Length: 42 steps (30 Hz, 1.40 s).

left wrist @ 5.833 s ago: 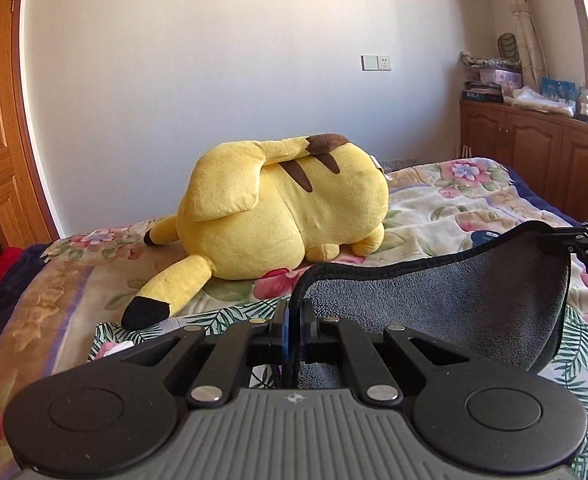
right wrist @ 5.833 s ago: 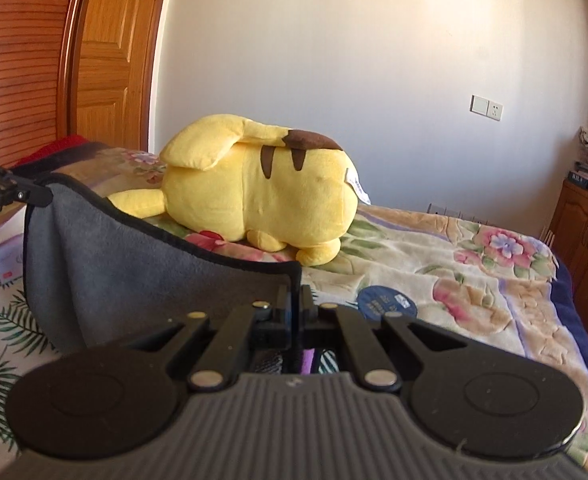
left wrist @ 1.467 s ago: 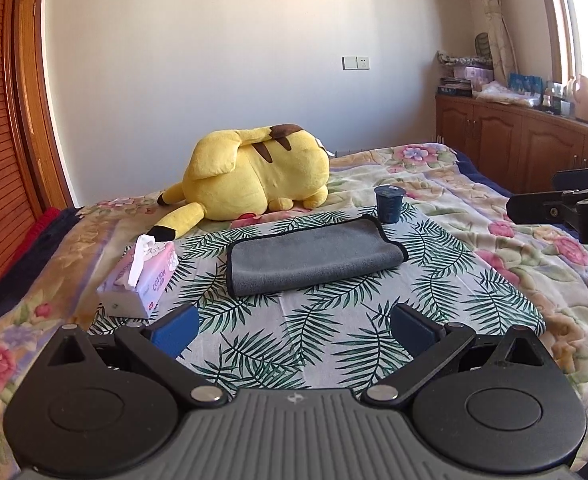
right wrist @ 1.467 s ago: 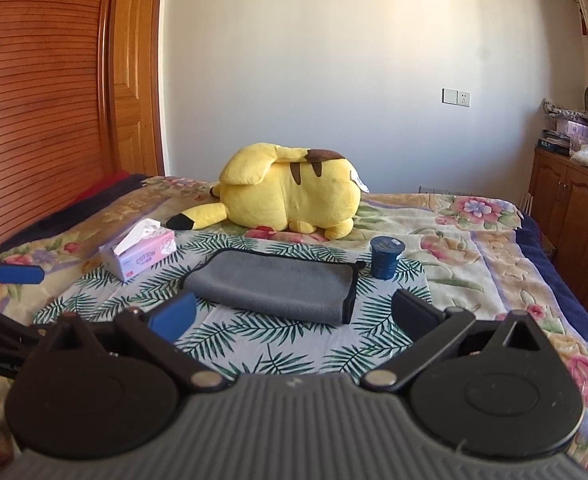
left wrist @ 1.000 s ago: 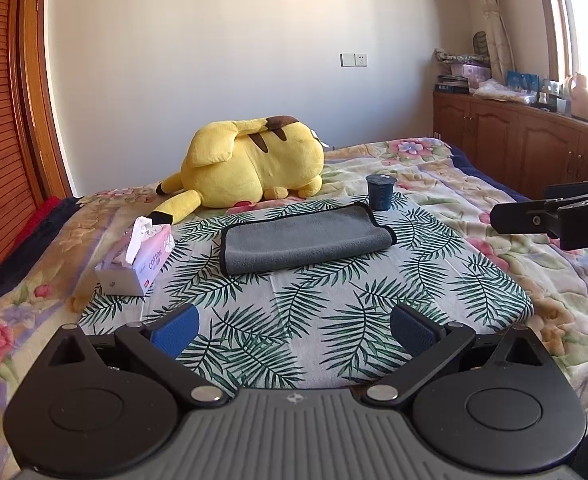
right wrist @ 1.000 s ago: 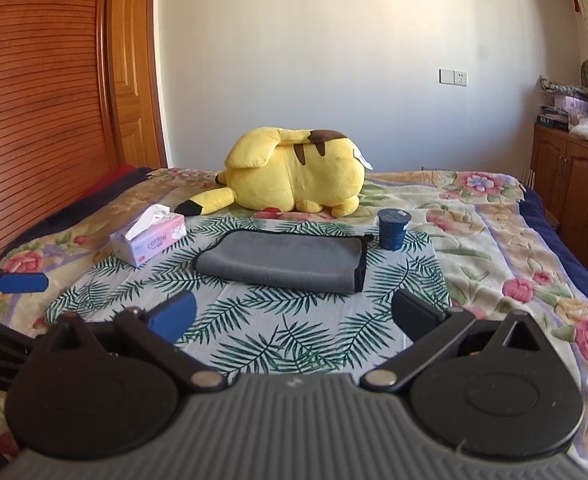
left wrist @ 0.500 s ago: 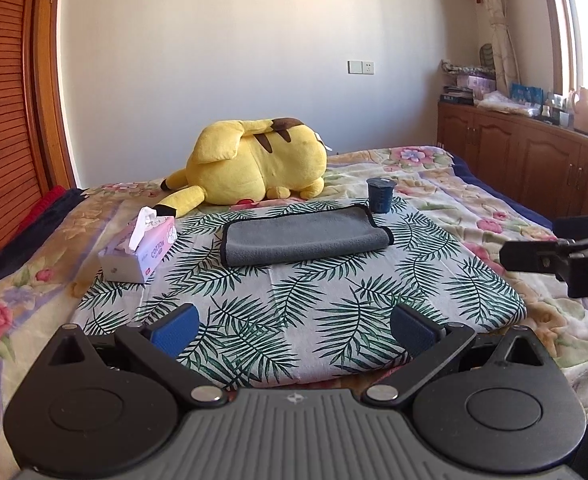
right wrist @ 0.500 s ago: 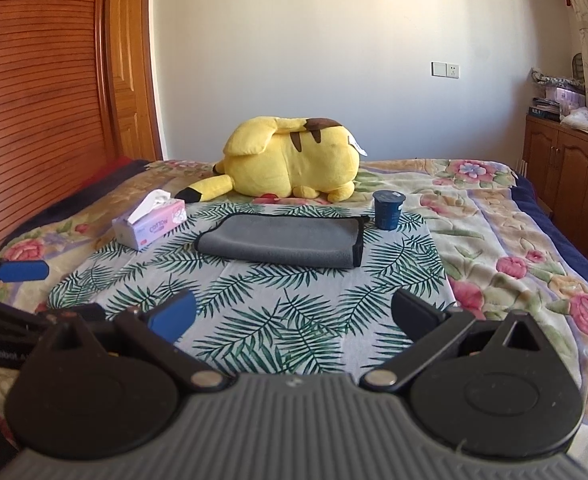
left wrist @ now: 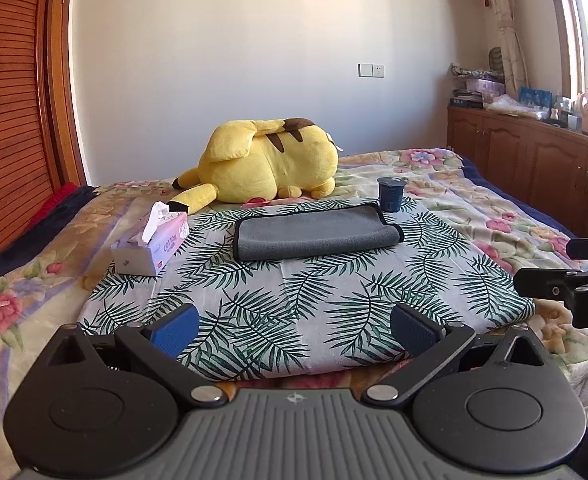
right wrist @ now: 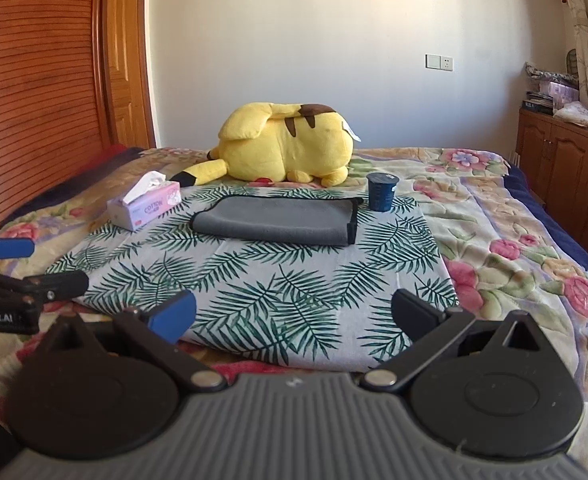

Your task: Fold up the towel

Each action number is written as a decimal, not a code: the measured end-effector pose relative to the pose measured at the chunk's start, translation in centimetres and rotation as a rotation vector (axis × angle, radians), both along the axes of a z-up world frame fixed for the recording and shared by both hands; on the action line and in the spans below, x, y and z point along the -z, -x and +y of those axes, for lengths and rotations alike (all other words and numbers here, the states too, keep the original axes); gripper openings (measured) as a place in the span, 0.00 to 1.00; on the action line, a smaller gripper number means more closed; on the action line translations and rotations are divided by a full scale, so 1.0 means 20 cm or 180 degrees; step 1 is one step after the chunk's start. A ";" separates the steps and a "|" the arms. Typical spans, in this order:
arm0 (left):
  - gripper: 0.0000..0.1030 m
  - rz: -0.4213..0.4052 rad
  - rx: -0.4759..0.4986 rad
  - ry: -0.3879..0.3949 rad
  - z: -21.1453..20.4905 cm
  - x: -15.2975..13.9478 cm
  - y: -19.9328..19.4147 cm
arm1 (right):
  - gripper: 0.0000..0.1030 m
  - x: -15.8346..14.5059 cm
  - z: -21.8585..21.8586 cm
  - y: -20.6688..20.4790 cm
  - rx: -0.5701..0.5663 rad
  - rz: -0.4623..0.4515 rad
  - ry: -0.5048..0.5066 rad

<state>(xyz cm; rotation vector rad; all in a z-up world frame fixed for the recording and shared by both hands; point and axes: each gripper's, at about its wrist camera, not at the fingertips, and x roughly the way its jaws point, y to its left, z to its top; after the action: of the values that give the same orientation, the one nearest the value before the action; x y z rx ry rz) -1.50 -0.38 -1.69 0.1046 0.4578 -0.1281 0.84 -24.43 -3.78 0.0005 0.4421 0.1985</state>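
A grey towel (left wrist: 313, 232) with black trim lies folded flat on the far part of a palm-leaf cloth (left wrist: 294, 296) on the bed; it also shows in the right wrist view (right wrist: 274, 220). My left gripper (left wrist: 294, 326) is open and empty, held well back from the towel at the cloth's near edge. My right gripper (right wrist: 294, 316) is open and empty, also at the near edge. Each gripper shows at the side of the other's view, the right one (left wrist: 565, 276) and the left one (right wrist: 22, 268).
A yellow plush toy (left wrist: 266, 160) lies behind the towel. A dark blue cup (left wrist: 390, 194) stands by the towel's far right corner. A pink tissue box (left wrist: 150, 244) sits to the left. Wooden wardrobe doors (right wrist: 34, 100) are at left, low cabinets (left wrist: 533, 160) at right.
Both grippers held the raised towel at first; it now lies folded. Both have opened and drawn back from it, and over the last second moved further back.
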 end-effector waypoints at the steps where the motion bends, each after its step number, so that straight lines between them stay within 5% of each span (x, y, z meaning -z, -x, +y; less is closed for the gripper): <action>1: 0.84 0.0000 -0.0005 -0.0009 0.00 0.00 0.00 | 1.00 0.01 0.00 0.00 0.0008 -0.0010 -0.0008; 42: 0.84 -0.0477 -0.0098 0.0077 0.05 -0.07 0.09 | 1.00 -0.03 -0.06 0.08 0.0264 -0.0547 -0.0043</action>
<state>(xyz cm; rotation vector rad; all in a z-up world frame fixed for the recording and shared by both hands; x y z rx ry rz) -3.31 0.54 -0.37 0.0826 0.3081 -0.0948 -0.84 -25.59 -3.21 0.0149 0.2686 0.1187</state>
